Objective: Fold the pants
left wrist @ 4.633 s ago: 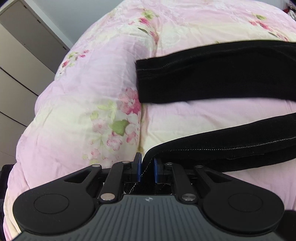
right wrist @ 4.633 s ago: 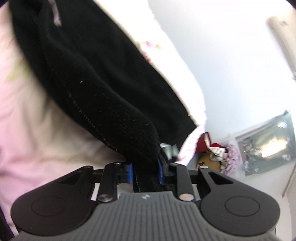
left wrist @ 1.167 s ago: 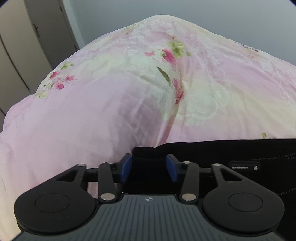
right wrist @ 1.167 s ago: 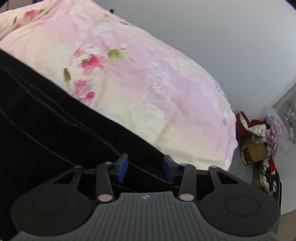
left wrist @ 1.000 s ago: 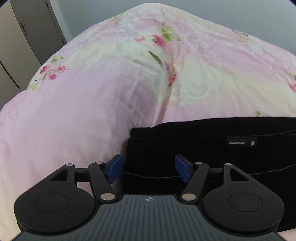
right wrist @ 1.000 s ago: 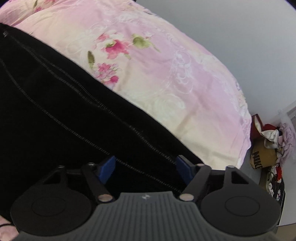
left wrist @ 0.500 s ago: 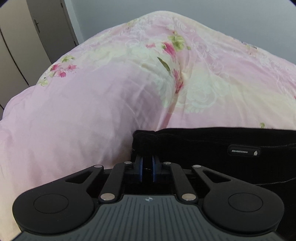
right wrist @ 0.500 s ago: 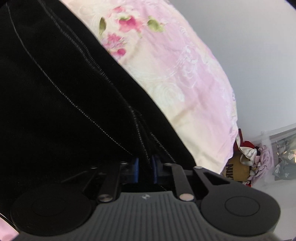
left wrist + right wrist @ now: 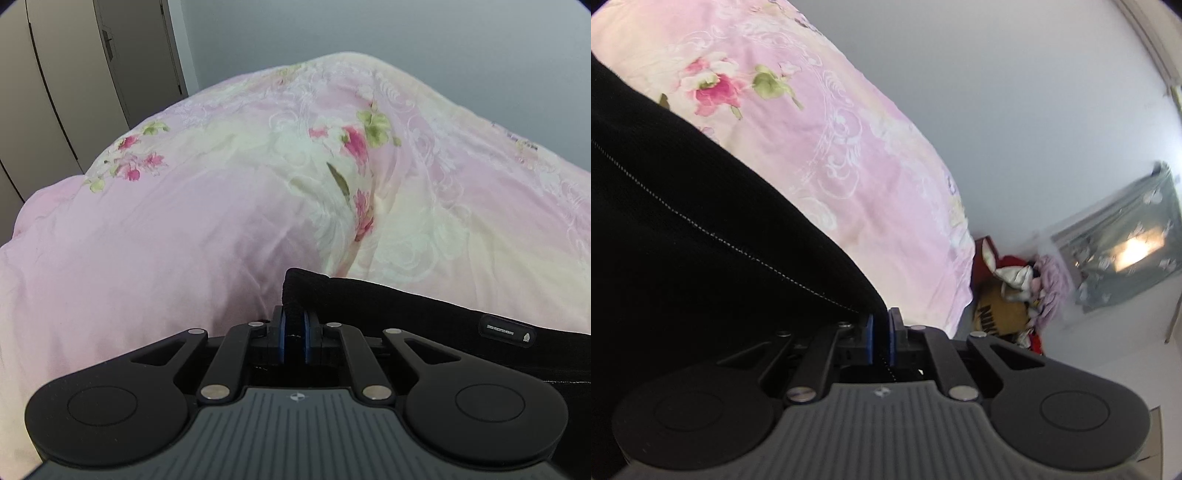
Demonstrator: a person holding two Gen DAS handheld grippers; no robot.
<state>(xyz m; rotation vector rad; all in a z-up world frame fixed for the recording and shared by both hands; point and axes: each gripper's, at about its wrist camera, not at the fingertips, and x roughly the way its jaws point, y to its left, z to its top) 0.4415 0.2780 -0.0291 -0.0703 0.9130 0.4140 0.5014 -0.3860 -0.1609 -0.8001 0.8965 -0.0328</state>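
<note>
Black pants (image 9: 424, 314) lie on a pink floral duvet (image 9: 184, 221). In the left wrist view their end with a small black label (image 9: 506, 330) runs off to the right. My left gripper (image 9: 294, 325) is shut on the pants' left corner, which bunches up between the blue pads. In the right wrist view the pants (image 9: 683, 221) fill the left side, with a dotted seam line across them. My right gripper (image 9: 880, 328) is shut on the pants' right edge and lifts it a little off the duvet (image 9: 849, 147).
Wardrobe doors (image 9: 74, 92) stand behind the bed at the left. Past the bed's right edge, a pile of clothes and a brown box (image 9: 1015, 288) sit on the floor by a white wall. A grey patterned panel (image 9: 1126, 251) leans there.
Both grippers opened over the folded pants about a second ago, then closed on the fabric's two corners. Since half a second ago both have lifted and tilted up with the fabric held.
</note>
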